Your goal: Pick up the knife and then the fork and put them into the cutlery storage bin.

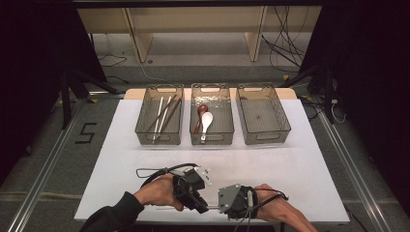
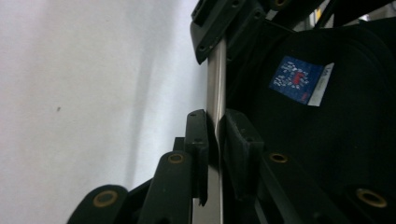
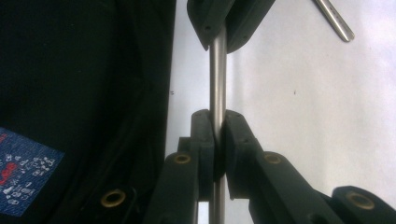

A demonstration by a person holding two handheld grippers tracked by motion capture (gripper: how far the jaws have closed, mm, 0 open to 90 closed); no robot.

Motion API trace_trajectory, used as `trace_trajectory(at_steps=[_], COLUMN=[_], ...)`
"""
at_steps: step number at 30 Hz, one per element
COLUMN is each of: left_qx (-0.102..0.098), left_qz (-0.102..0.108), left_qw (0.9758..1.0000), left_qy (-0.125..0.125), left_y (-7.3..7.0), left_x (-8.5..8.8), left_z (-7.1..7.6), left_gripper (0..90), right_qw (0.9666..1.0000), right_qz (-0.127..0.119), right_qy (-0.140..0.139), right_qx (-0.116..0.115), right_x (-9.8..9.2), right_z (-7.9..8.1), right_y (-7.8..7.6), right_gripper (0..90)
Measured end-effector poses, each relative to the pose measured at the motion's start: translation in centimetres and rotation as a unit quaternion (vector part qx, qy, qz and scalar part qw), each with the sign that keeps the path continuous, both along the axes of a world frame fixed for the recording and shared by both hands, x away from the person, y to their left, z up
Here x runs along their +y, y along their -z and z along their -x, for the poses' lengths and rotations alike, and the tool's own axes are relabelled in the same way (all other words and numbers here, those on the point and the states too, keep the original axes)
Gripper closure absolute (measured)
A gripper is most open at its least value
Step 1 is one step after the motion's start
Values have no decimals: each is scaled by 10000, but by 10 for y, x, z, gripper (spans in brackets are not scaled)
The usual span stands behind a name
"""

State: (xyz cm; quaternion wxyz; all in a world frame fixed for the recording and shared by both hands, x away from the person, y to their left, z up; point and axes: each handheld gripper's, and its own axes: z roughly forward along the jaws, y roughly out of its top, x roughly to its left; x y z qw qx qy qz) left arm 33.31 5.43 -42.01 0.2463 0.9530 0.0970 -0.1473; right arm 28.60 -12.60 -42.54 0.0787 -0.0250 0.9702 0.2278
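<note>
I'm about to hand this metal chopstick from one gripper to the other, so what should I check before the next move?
1. Left gripper shut on the metal chopstick: ok.
2. Right gripper shut on it too: ok.
3. Chopstick straight between both grips: ok.
4. Left bin, which holds chopsticks, has room: ok.
5. Second metal chopstick lies apart on the table: ok.
6. Chopstick lifted off the table: cannot tell.

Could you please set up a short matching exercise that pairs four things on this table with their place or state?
Things:
1. metal rod
2. white spoon
3. chopsticks
4. right basket

Place or state:
A. in the left basket
B. holds nothing
C. clamped by the left gripper and the right gripper
D. in the middle basket

Pairs: 1-C, 2-D, 3-A, 4-B
</note>
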Motion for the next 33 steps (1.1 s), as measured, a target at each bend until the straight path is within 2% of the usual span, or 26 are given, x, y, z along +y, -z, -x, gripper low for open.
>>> trace_trajectory(at_steps=[1, 5, 7, 10, 12, 16, 18, 20, 24, 25, 29, 33], left_qx=[-12, -178, -273, -500, -645, -907, -1021, -1123, -1233, -1276, -1368, -1495], left_qz=[15, 201, 269, 356, 441, 653, 724, 843, 913, 890, 933, 812], left_qw=[10000, 9990, 9979, 9952, 9927, 9856, 9817, 9766, 9712, 9705, 9642, 9621], left_qy=[-73, -350, -531, -760, -920, -1267, -1436, -1626, -1823, -1840, -2071, -2130], left_y=[-1, -8, -13, -19, -24, -35, -39, -44, -49, -50, -51, -47], left_x=[0, 6, 10, 16, 20, 31, 37, 43, 51, 53, 61, 68], left_z=[0, -6, -8, -12, -14, -19, -20, -22, -23, -23, -25, -24], left_gripper=[774, 650, 572, 470, 424, 346, 320, 306, 269, 263, 242, 219], right_qw=[10000, 9999, 9997, 9993, 9987, 9972, 9959, 9937, 9893, 9879, 9835, 9772], right_qz=[-17, -16, 25, -56, -61, -44, -86, -88, -124, -142, -241, -298], right_qy=[-28, 98, 231, 365, 505, 741, 902, 1111, 1446, 1534, 1787, 2094], right_qx=[-57, -16, -47, -55, -67, -32, -70, -101, -138, -175, -148, -167], right_x=[0, -1, -2, -6, -8, -16, -20, -24, -35, -37, -46, -53], right_z=[-1, -1, -3, -7, -9, -16, -20, -24, -33, -35, -42, -47], right_y=[-1, -1, 0, 0, 0, -2, -3, -4, -6, -7, -10, -14], right_gripper=[846, 847, 847, 847, 847, 847, 846, 846, 847, 846, 846, 846])
